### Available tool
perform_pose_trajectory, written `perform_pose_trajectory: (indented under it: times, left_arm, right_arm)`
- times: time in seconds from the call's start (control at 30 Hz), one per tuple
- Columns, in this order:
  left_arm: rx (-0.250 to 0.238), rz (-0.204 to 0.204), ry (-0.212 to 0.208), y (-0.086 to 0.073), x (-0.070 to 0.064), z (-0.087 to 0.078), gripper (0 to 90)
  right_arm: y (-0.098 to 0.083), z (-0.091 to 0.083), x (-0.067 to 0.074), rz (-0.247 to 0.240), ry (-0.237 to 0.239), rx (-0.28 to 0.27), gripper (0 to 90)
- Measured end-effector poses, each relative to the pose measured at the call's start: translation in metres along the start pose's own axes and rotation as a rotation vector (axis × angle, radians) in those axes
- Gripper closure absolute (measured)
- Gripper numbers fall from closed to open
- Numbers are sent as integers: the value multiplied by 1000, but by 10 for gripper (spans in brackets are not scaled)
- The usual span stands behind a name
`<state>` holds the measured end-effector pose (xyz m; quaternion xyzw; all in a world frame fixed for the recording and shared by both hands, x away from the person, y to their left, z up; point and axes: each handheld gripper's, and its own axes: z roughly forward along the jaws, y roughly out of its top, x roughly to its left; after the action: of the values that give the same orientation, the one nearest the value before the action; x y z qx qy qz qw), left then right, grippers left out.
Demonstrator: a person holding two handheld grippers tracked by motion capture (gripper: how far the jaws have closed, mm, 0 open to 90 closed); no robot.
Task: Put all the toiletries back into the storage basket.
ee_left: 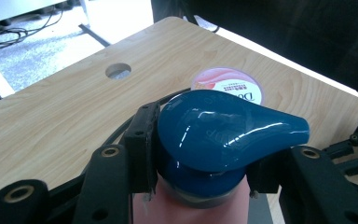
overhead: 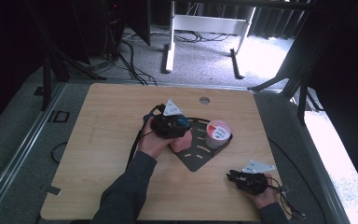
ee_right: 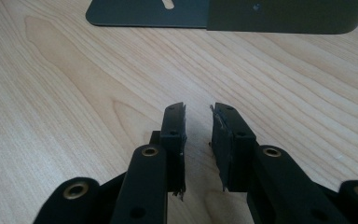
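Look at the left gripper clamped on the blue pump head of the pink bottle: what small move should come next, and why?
Probably lift the bottle slightly off the black tray. The left gripper has its pads pressed against the collar under the blue pump head, so the grip looks set. The pink-lidded tub stands close beside it, so a straight rise seems safest. The right gripper rests empty, jaws slightly apart, over bare table.

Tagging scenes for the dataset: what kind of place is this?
Likely a lab or recording workspace, not a home: a lone wooden table on grey carpet, loose cables on the floor, and dark curtains around it.
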<state>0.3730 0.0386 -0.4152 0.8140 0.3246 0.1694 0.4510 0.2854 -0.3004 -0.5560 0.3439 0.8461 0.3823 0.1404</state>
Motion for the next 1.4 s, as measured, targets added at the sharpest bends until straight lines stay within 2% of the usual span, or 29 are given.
perform_pose_trajectory:
  times: [1.0,1.4]
  left_arm:
    - [12,10,55,17,1,32,528]
    - [42,9,75,18,2,49,528]
  right_arm:
    - [0,0,0,-3,-3,1,743]
    - [0,0,0,-4,-4,1,743]
